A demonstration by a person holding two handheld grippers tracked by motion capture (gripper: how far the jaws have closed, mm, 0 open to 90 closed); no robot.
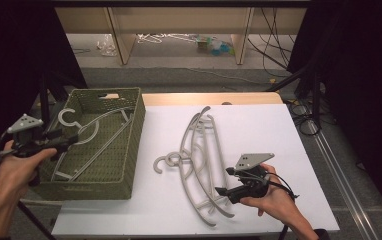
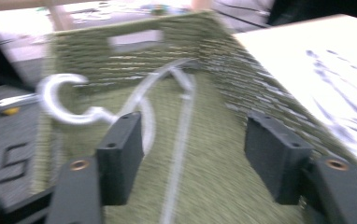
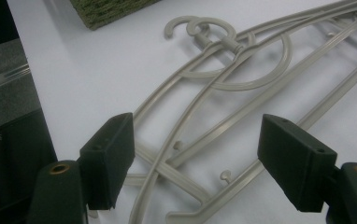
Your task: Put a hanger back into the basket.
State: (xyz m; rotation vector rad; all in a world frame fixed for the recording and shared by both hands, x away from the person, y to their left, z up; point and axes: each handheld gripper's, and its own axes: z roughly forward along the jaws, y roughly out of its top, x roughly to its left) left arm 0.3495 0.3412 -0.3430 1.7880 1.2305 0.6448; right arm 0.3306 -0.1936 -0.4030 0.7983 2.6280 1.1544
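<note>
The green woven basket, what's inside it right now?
One pale grey plastic hanger lies inside the green woven basket, its hook toward the far left corner. The near wall covers the strip of floor just behind it, so that part cannot be checked.

Each black claw (image 1: 224,192) carries brass-ringed screw holes, trailing cable and grey three-cornered plate.

We see a table (image 1: 259,125) with a white top and a strip of bare wood along its far edge. A green woven basket (image 1: 129,150) stands on its left part. Near the middle, just right of the basket, two grey hangers (image 1: 199,165) lie stacked flat, their hooks toward the basket.
</note>
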